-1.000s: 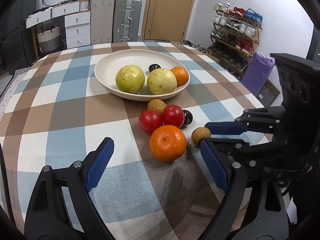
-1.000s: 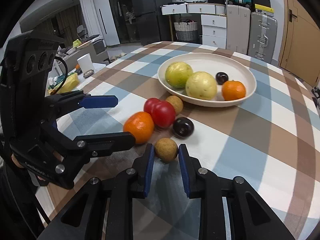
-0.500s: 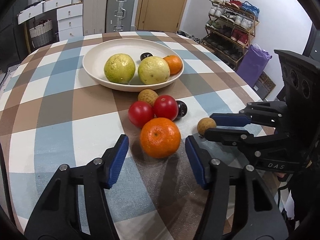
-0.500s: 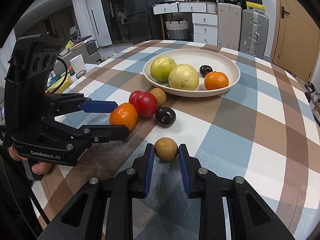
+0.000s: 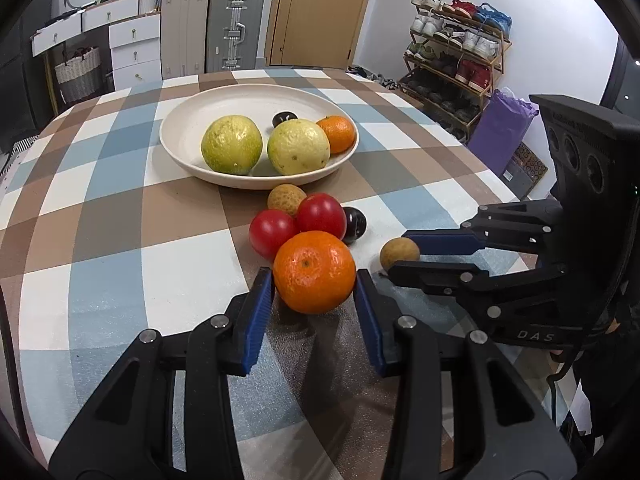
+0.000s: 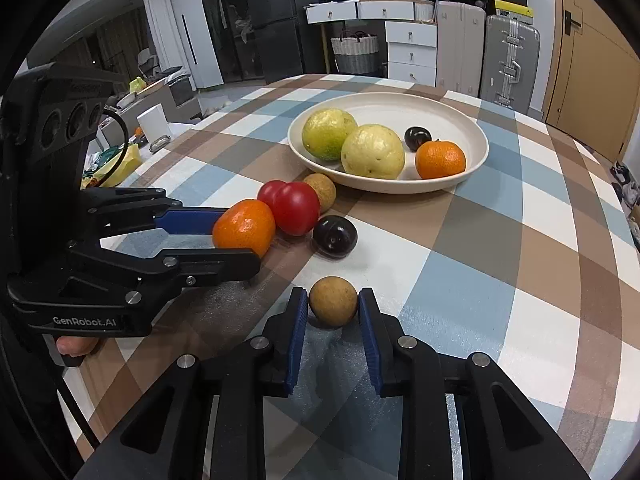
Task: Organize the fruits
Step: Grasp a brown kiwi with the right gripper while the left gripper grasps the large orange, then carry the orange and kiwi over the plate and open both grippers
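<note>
A large orange point(image 5: 314, 272) rests on the checked tablecloth. My left gripper point(image 5: 314, 280) is closing on it, and both blue pads touch its sides. A small round brown fruit point(image 6: 333, 306) lies on the cloth, and my right gripper point(image 6: 333, 300) is shut on it. Behind the orange cluster two red tomatoes point(image 5: 320, 214), a rough tan fruit point(image 5: 286, 198) and a dark plum point(image 5: 354, 224). The cream bowl point(image 5: 176, 152) holds two yellow-green guavas point(image 5: 231, 144), a small orange point(image 5: 338, 133) and a dark plum point(image 5: 284, 119).
The round table's edge point(image 5: 500, 184) curves past on the right, with a purple bag point(image 5: 500, 132) and a shoe rack point(image 5: 456, 52) beyond it. Drawers and suitcases point(image 5: 236, 28) stand behind the table. A person's hand point(image 6: 74, 346) holds the left gripper.
The left jaws have come in from wide apart until they meet the large orange. The right gripper has kept its hold on the small brown fruit, and neither fruit has moved.
</note>
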Tool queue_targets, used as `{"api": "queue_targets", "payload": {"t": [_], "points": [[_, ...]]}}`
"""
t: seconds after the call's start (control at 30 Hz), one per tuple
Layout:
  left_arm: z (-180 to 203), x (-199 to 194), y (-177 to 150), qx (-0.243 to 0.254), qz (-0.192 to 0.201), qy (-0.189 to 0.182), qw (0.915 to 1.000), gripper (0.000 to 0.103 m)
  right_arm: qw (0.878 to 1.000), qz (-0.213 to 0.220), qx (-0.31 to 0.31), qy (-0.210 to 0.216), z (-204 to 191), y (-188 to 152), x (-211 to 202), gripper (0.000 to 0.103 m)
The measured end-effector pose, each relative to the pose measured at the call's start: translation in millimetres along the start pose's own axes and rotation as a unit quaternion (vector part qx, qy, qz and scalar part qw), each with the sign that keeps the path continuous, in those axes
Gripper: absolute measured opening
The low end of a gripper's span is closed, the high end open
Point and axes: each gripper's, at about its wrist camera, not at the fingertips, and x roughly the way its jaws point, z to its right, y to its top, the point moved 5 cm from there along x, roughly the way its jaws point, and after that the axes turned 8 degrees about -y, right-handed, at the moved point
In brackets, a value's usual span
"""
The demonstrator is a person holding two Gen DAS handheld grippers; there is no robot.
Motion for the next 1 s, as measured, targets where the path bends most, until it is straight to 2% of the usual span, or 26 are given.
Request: {"api": "queue_targets", "payload": {"t": [0.17, 0.37, 0.6, 0.83, 1.0], "points": [[2.0, -12.8, 1.6, 0.001, 0.032, 0.007, 0.9995, 0.038, 1.000, 0.020, 0.003, -0.002, 5.4, 3.5, -11.6, 0.026], [3.7, -19.0, 1.4, 0.003, 0.039, 0.010, 0.9992, 0.038, 0.999, 0.036, 0.008, -0.006, 12.4, 8.5, -21.6, 0.026], [3.2, -36.8, 3.9, -0.004, 0.068, 0.009, 0.9976, 0.038, 0.999, 0.050, 0.013, -0.004, 15.2, 12.1, -26.2, 0.026], [-8.6, -52.4, 12.7, -0.016, 0.091, 0.029, 0.9953, 0.038, 0.996, 0.079, 0.035, -0.002, 20.6, 22.0, -31.1, 0.026], [-16.2, -62.4, 26.0, -0.016, 0.112, 0.060, 0.9917, 0.038, 0.993, 0.103, 0.058, -0.002, 29.3, 33.5, -36.3, 0.026]]}}
